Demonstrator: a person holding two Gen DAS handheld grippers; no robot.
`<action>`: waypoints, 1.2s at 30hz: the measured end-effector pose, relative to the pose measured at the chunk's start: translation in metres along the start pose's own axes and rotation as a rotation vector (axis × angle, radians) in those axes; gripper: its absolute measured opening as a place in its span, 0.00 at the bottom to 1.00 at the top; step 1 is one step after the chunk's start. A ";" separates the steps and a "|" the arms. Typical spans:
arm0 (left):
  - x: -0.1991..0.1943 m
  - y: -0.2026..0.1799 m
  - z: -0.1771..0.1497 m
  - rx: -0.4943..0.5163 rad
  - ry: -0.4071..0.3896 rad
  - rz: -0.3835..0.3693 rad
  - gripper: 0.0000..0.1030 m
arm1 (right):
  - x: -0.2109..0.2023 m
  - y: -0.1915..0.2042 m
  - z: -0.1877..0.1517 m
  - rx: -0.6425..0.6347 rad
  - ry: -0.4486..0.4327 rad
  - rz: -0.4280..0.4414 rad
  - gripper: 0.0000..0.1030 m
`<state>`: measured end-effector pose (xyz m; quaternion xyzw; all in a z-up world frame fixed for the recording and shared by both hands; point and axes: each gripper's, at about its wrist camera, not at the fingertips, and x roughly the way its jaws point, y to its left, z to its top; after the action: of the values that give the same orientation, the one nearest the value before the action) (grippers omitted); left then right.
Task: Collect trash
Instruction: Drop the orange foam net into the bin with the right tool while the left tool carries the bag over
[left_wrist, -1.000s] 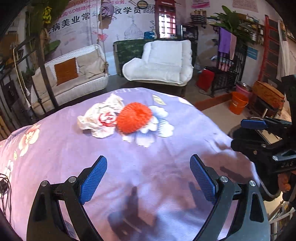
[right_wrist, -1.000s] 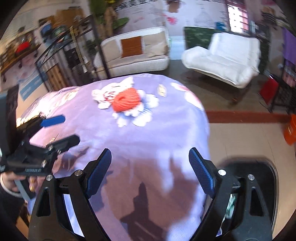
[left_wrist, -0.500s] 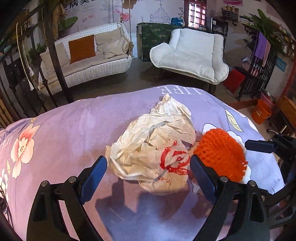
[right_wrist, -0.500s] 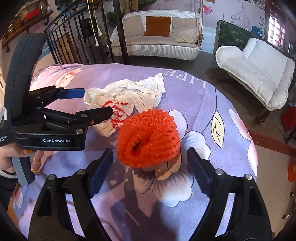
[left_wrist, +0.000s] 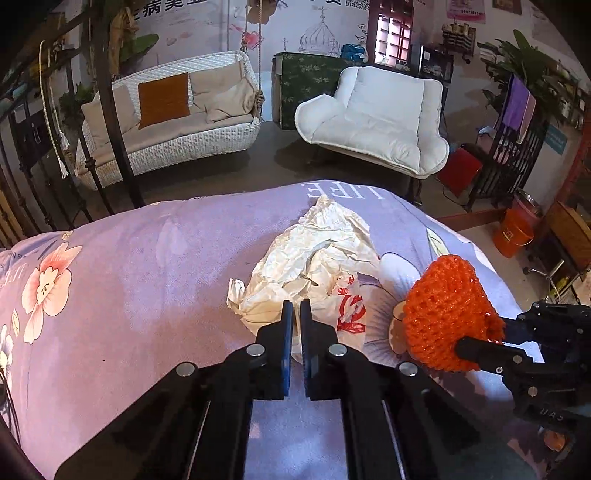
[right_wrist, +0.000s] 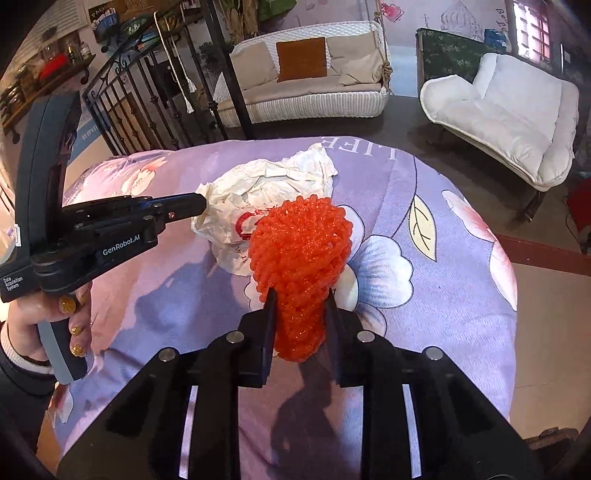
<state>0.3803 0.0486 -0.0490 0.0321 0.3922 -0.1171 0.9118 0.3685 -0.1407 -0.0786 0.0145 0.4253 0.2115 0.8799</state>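
Step in hand: While both tools bit into their trash at once, the pickup stage of the collection appeared to be under way on the purple floral cloth (left_wrist: 147, 258).
Left claw: the left gripper (left_wrist: 295, 314) was pinched nearly flat on the near edge of the crumpled white plastic bag (left_wrist: 317, 258), only a thin fold of film between its blue pads.
Right claw: the right gripper (right_wrist: 299, 306) was squeezed narrow around the lower end of the orange foam net (right_wrist: 299, 251), which bulged out above the black fingers.
Where the trash lay: the bag rested on the cloth near its far edge, the net just beside it on the right and, seen from the right wrist, overlapping its red-printed corner.
Holder: a left hand (right_wrist: 48, 317) with gold-painted nails gripped the left tool's handle.
Destination: no bin was identifiable in either view; an orange bucket (left_wrist: 513, 236) stood on the floor well apart.
Next move, as judged: lift both pieces clear together, keeping pressure steady, since thin film could slip free and the springy net could pop out.
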 end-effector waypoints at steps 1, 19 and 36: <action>-0.004 -0.002 -0.001 0.002 -0.008 -0.002 0.04 | -0.004 0.001 -0.002 0.002 -0.009 0.000 0.24; 0.024 -0.006 0.011 -0.029 -0.035 0.057 0.86 | -0.062 -0.004 -0.037 0.015 -0.066 -0.018 0.24; -0.010 -0.032 -0.011 0.034 -0.053 0.035 0.06 | -0.092 -0.009 -0.070 0.078 -0.129 -0.036 0.24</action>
<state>0.3587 0.0210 -0.0482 0.0512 0.3653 -0.1086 0.9231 0.2687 -0.1954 -0.0568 0.0546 0.3758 0.1777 0.9079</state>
